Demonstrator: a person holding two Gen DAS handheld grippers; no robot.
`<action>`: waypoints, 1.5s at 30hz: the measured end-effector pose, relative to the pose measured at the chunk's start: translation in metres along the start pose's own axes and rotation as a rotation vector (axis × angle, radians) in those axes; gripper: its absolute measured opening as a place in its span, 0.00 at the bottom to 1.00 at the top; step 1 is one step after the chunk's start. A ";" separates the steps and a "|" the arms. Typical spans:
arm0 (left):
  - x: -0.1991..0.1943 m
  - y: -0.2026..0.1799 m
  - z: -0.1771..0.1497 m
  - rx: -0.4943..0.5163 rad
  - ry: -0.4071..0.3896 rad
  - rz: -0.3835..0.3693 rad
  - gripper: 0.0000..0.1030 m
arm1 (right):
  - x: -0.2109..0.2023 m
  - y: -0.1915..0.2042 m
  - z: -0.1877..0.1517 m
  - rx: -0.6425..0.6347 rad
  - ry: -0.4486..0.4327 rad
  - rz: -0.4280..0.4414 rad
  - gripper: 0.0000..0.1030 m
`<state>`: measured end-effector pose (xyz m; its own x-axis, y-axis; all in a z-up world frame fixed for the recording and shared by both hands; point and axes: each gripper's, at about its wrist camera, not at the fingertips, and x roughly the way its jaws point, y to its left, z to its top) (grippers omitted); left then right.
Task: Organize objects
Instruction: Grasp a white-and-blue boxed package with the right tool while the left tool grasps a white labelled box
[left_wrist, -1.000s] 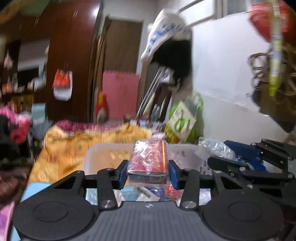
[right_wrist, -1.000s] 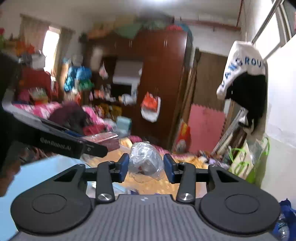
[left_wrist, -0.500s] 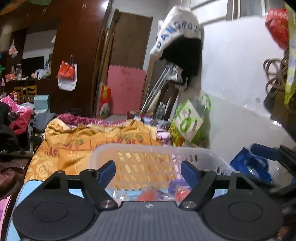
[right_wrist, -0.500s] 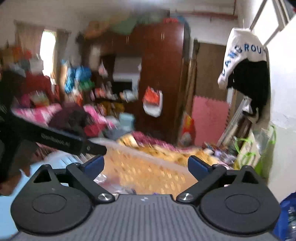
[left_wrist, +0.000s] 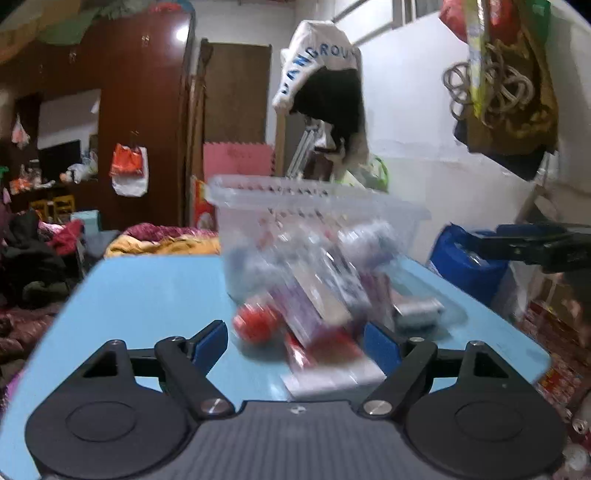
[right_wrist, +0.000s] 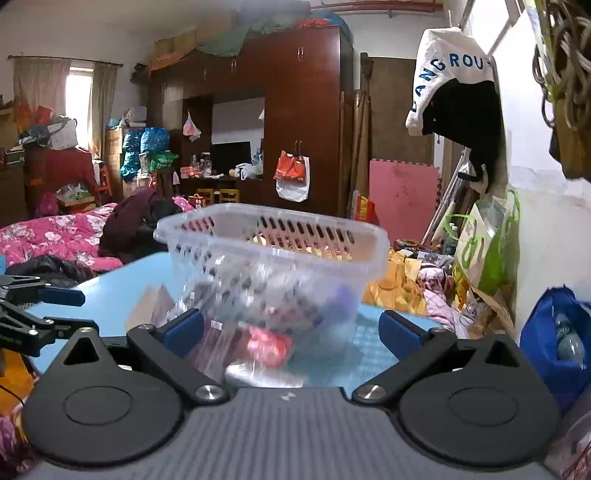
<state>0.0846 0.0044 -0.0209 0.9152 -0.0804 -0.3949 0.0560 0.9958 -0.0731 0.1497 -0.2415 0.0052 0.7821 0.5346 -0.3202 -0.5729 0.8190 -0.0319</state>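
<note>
A clear slotted plastic basket (left_wrist: 317, 201) stands on the blue table (left_wrist: 147, 288); it also shows in the right wrist view (right_wrist: 273, 229). Several packets and a red round item (left_wrist: 256, 323) lie blurred inside and before it. A red item (right_wrist: 267, 343) shows through the basket wall. My left gripper (left_wrist: 295, 341) is open and empty, low over the table before the basket. My right gripper (right_wrist: 291, 328) is open and empty, just in front of the basket. The right gripper's arm (left_wrist: 543, 245) shows at the right edge of the left wrist view.
A bed with yellow cloth (left_wrist: 162, 245) lies beyond the table. A blue bag (right_wrist: 557, 332) sits right of the table by the white wall. A brown wardrobe (right_wrist: 295, 122) stands at the back. The left gripper's arm (right_wrist: 33, 310) is at left.
Both grippers opened and let go of what they held: the left a red packet, the right a clear wrapped item. Both then dropped lower, from above the basket to table level before it.
</note>
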 end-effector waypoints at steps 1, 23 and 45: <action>0.001 -0.004 -0.003 0.008 0.002 -0.006 0.82 | 0.000 -0.001 -0.004 0.020 -0.008 0.007 1.00; 0.026 -0.037 -0.044 0.042 0.062 0.058 0.85 | 0.046 0.012 -0.034 0.069 0.096 0.015 1.00; 0.016 -0.014 -0.038 -0.004 0.004 0.045 0.82 | 0.084 0.014 -0.040 0.008 0.232 -0.024 0.84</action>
<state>0.0836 -0.0122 -0.0609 0.9153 -0.0354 -0.4011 0.0126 0.9982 -0.0592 0.1971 -0.1933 -0.0596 0.7177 0.4535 -0.5284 -0.5520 0.8332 -0.0346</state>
